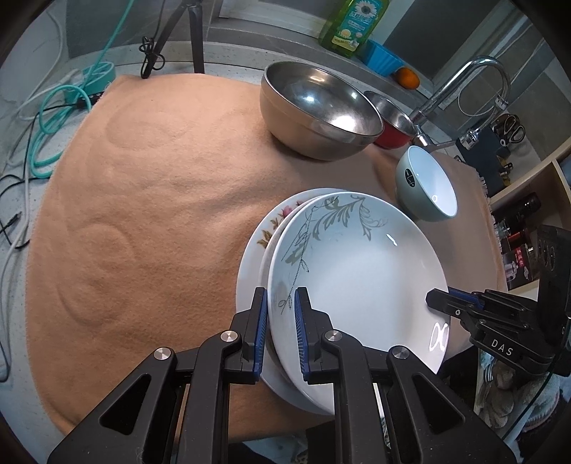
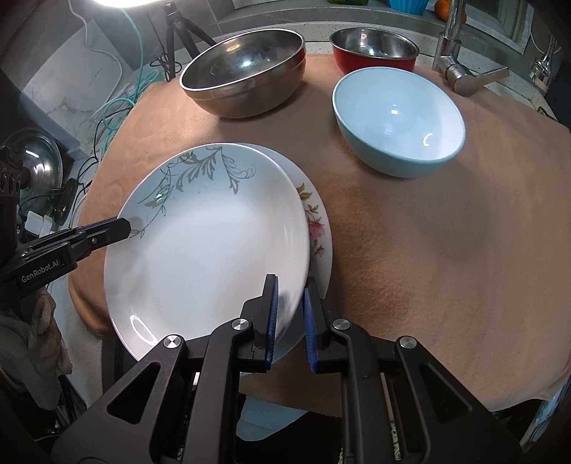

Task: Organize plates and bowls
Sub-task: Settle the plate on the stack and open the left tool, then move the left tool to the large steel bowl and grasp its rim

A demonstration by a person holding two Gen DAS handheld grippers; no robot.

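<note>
- Kitchen corner with a grey speckled table (image 1: 228, 53), most of it covered by a peach-coloured fleece cloth (image 1: 150, 221).
- At the back edge: chrome tap (image 1: 464, 82), green bottle of dish soap (image 1: 353, 25), blue ribbed tub (image 1: 383, 57), an orange fruit (image 1: 408, 77).
- To the left on the bare table: black tripod legs (image 1: 194, 35), loops of teal cable (image 1: 53, 117).
- On the far part of the cloth: large stainless steel bowl (image 1: 321, 110), upright; just beside it a smaller red bowl with a steel inside (image 1: 394, 126); nearer, a pale blue ceramic bowl with a white inside (image 1: 426, 185), apart from the other two.
- Toward the near edge of the cloth: white plate with a grey leaf pattern (image 1: 357, 271), tilted, lying over a white plate with a pink flower border (image 1: 257, 235); flowered plate showing only as a crescent past the upper plate's rim.
- Left gripper (image 1: 280, 296): blue-padded jaws nearly closed, clamped on the left rim of the leaf-patterned plate, one jaw above the rim, one below.
- Right gripper (image 2: 291, 285): jaws likewise nearly closed, pinching the opposite rim of the same plate, pointing steeply down.
- From the right wrist view, left gripper's tip resting on the plate's far-left edge near the leaf stem; cannot tell whether the upper plate touches the lower one.
</note>
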